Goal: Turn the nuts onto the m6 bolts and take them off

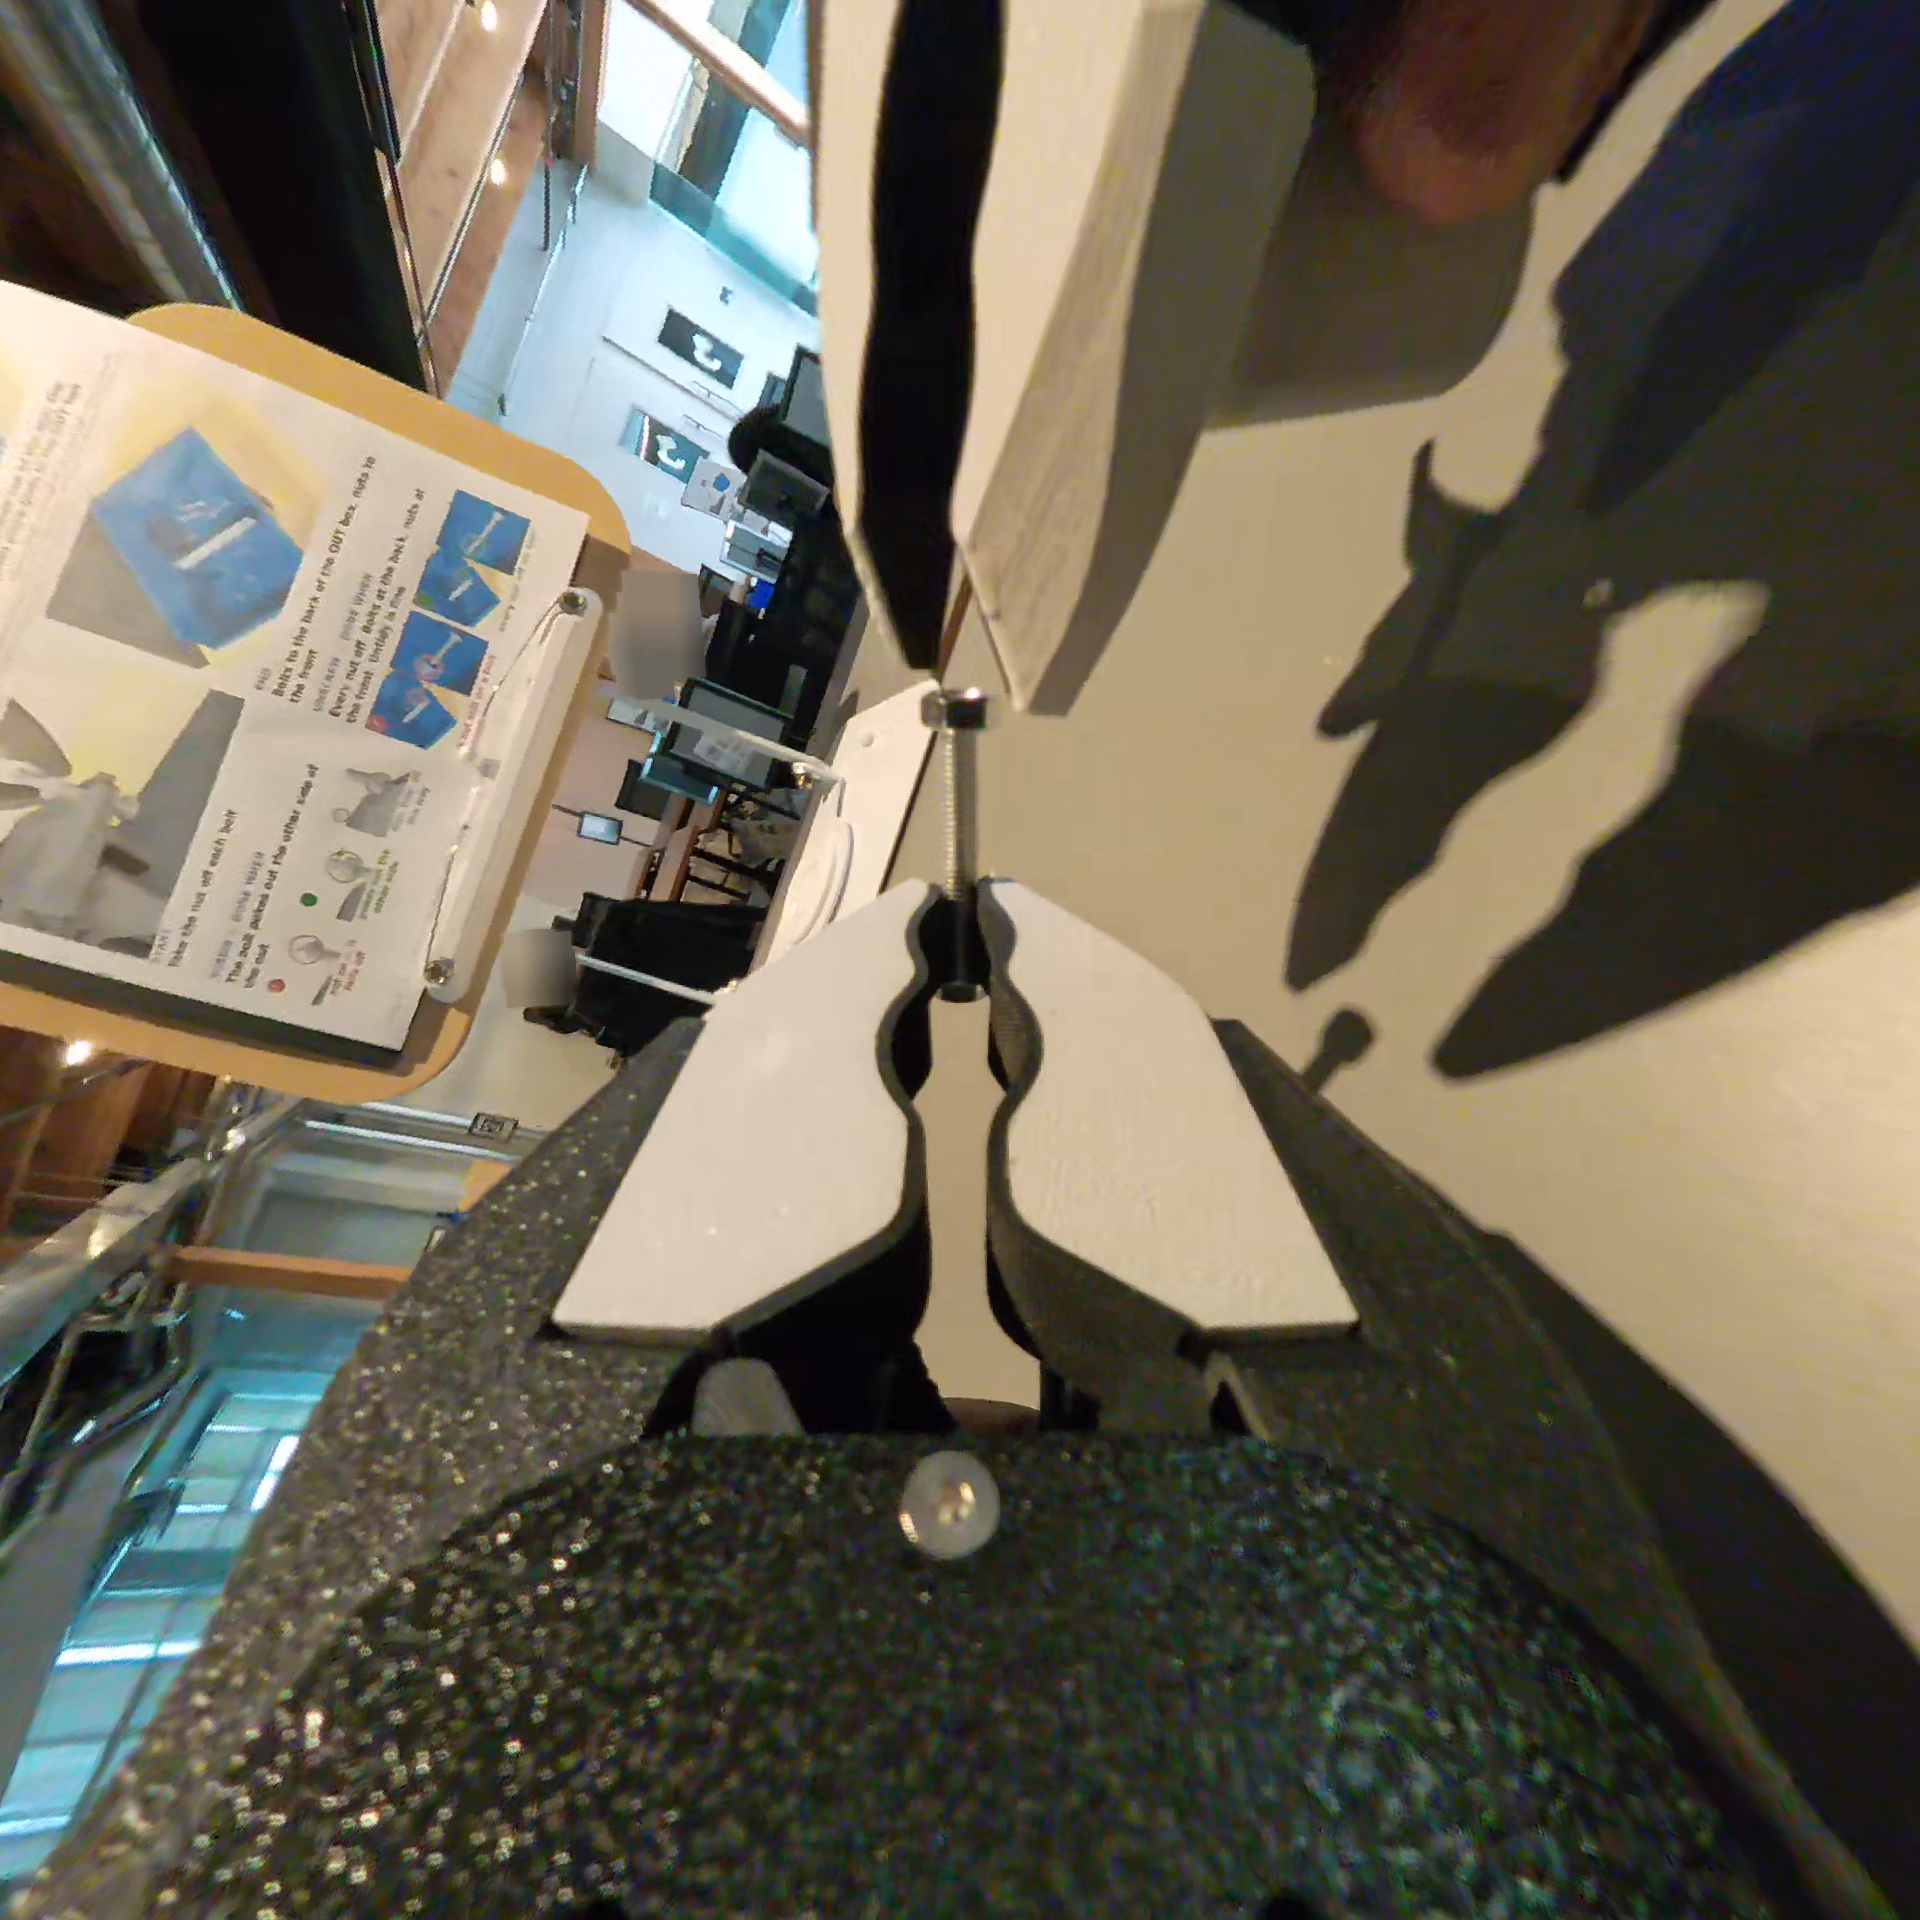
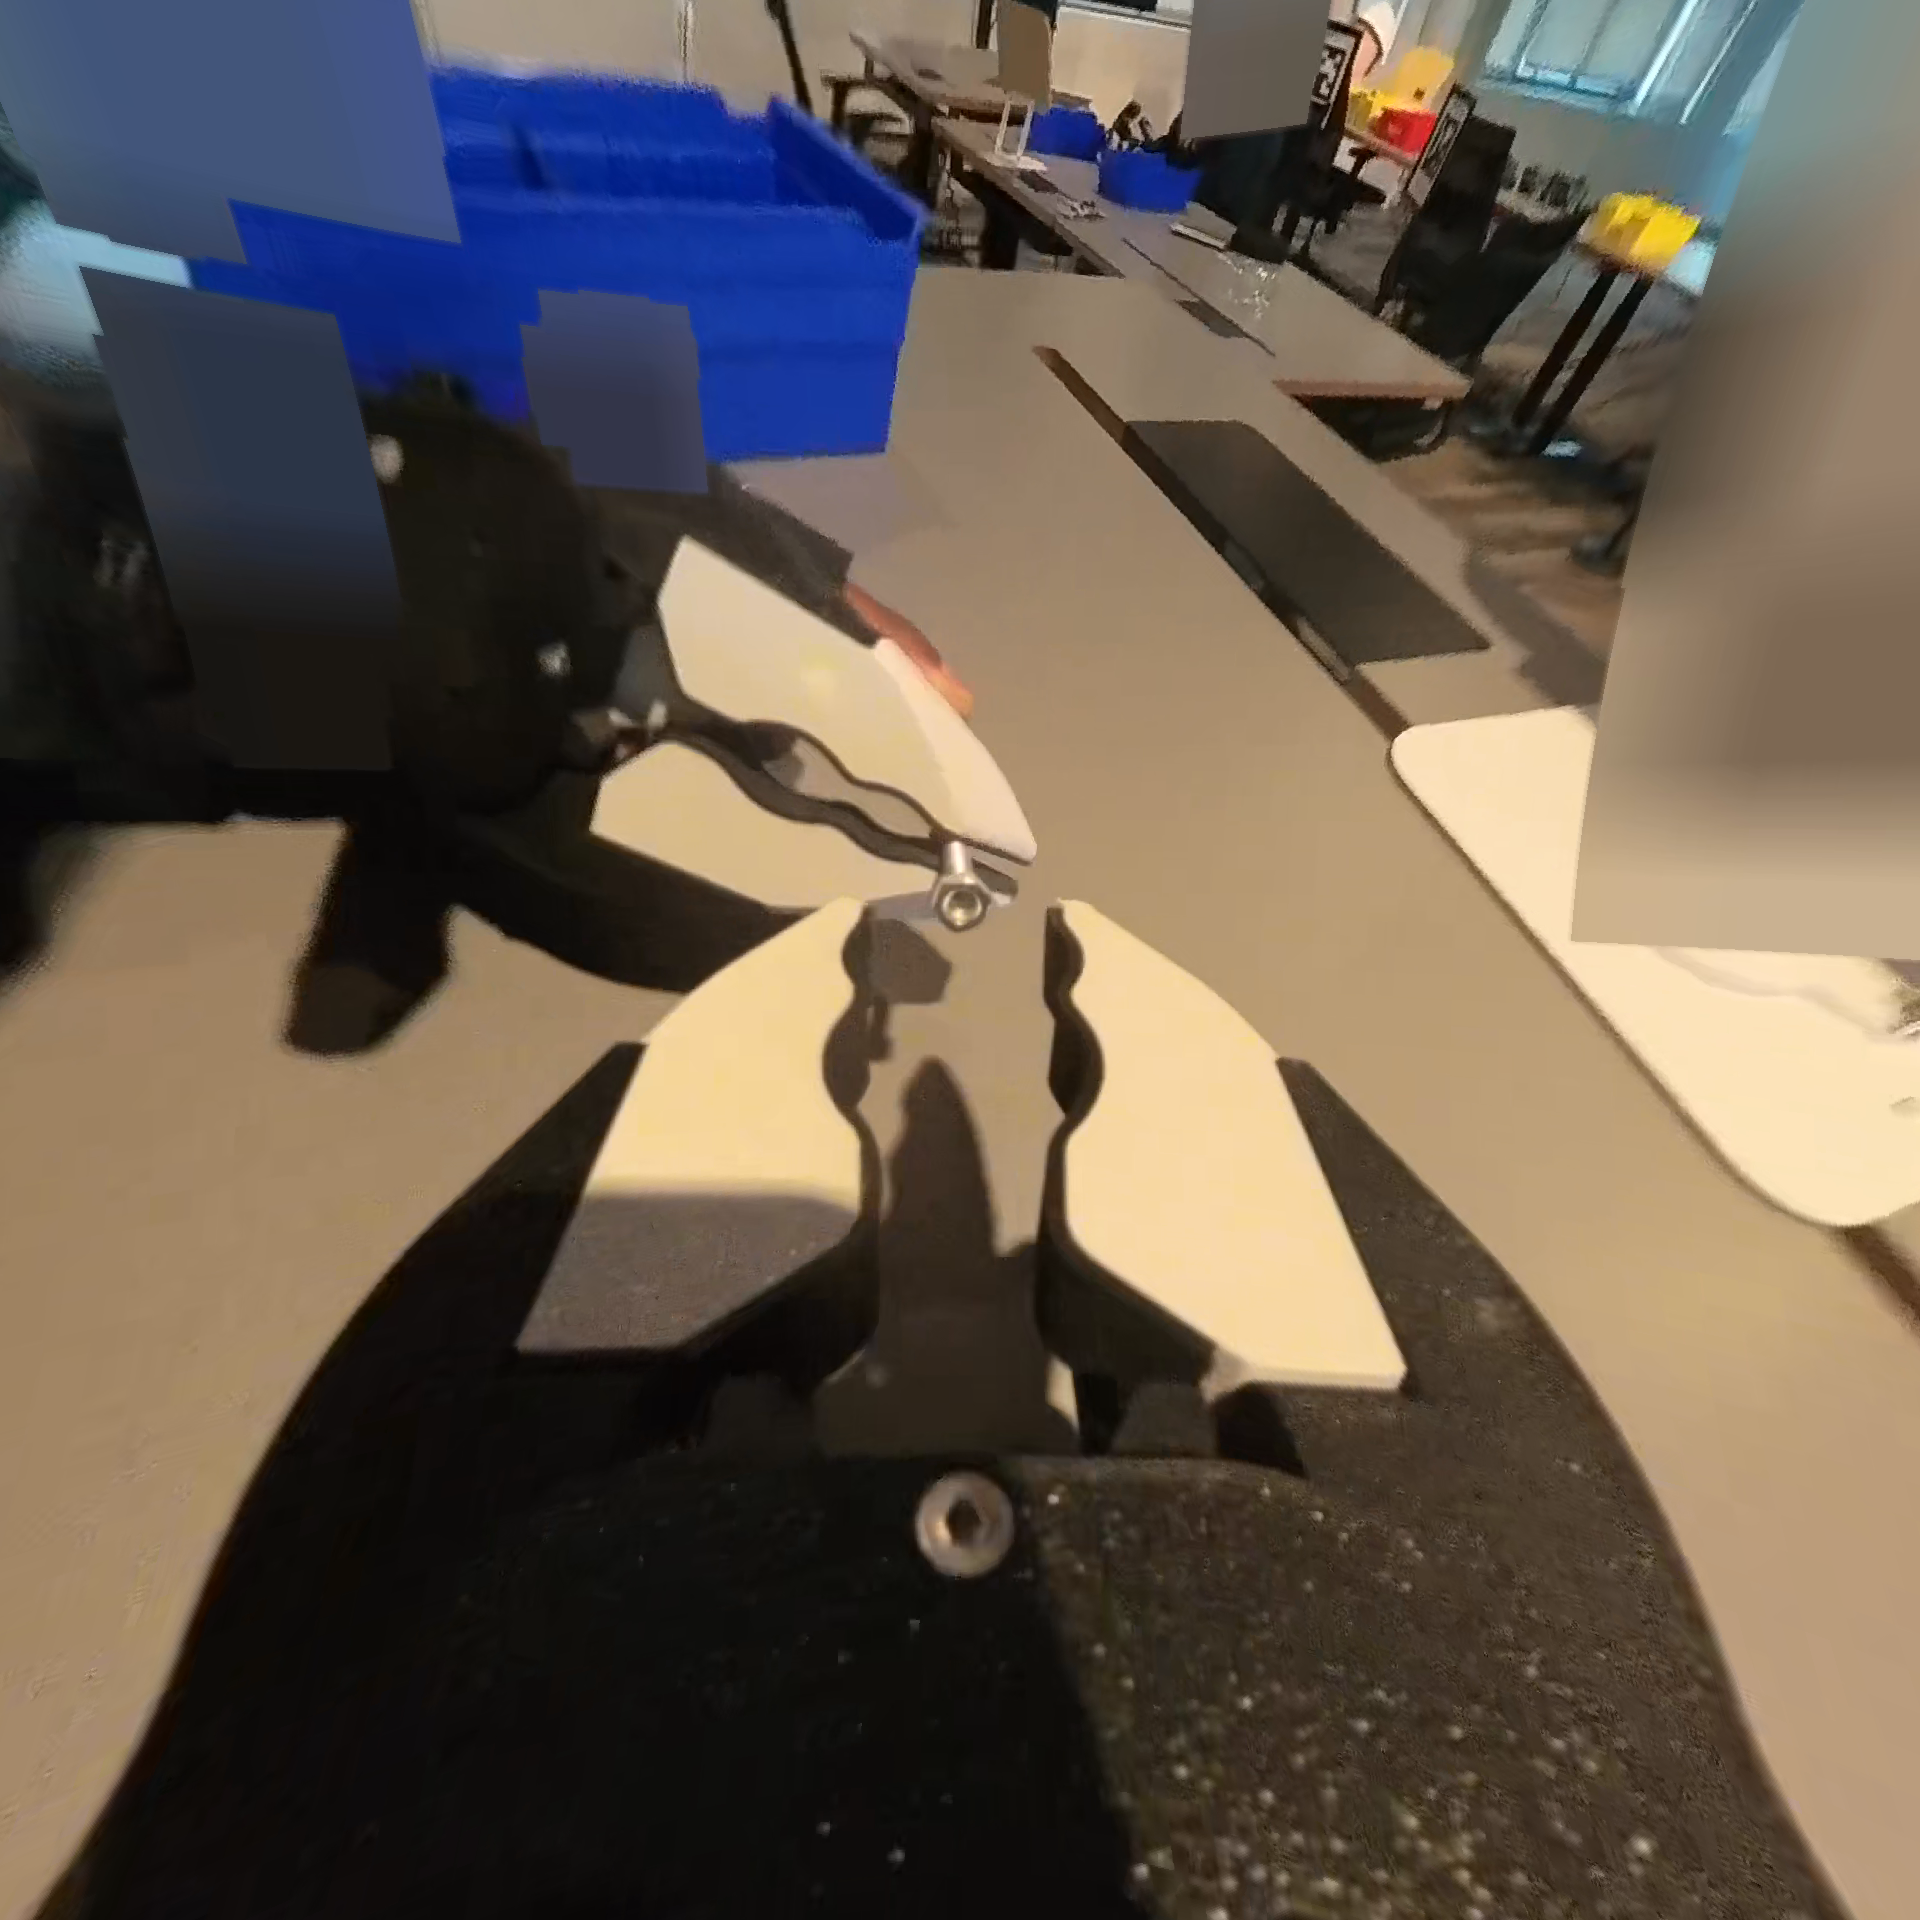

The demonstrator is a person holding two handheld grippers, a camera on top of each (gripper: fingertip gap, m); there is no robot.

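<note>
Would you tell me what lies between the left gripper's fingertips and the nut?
Only the bolt's bare threaded shank. In the left wrist view it runs from the left gripper to the nut.

Rolled sideways, close along left gripper (image 1: 958, 904) fingers toward room; level, close along right gripper (image 2: 956, 914) fingers across the bench (image 2: 1143, 644); shared: bolt (image 1: 957, 800) and both grippers' tips.

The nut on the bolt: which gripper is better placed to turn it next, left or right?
Right. The left gripper is shut on the bolt and holds it. The right gripper is open, its tips at the nut on the free end, so it can likely close there and turn.
</note>
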